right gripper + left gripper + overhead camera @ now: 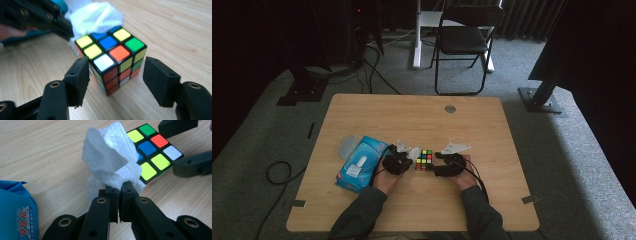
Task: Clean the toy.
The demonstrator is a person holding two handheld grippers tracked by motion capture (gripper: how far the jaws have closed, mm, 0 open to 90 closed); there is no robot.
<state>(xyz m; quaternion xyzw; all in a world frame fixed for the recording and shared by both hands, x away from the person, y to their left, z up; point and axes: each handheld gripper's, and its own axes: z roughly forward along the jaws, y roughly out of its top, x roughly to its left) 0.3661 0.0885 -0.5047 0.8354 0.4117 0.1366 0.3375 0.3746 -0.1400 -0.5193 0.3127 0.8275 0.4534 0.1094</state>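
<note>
Left gripper (119, 187) first: its fingers (111, 195) are clamped tight together on one white wipe (110, 157), pinching a bunched fold right at the tips. The wipe stands up from the pinch and drapes against the near corner of the cube (153, 152); in the right gripper view the wipe (96, 17) lies over the cube's far top edge, touching it.

Over to the right gripper (115, 75): the fingers (78, 77) stand apart, one on each side of the cube (112, 57), partly open. The left-hand finger in that view sits just beside the cube's side, maybe brushing it, though contact there is hard to call; the other finger is clearly off the cube with desk showing between. So no grip on it. The cube sits flat on the desk (412, 120).

From the high view, the cube (424, 160) lies near the front middle of the desk, directly between the left gripper (412, 159) and the right gripper (438, 161), with the wipe (414, 152) at its left side.

The count: one cube, one wipe out in the fingers, one blue pack (359, 162) lying flat just left of the left hand (384, 182), two grippers, two hands. Beyond the desk, one black folding chair (464, 40) stands on the carpet.
</note>
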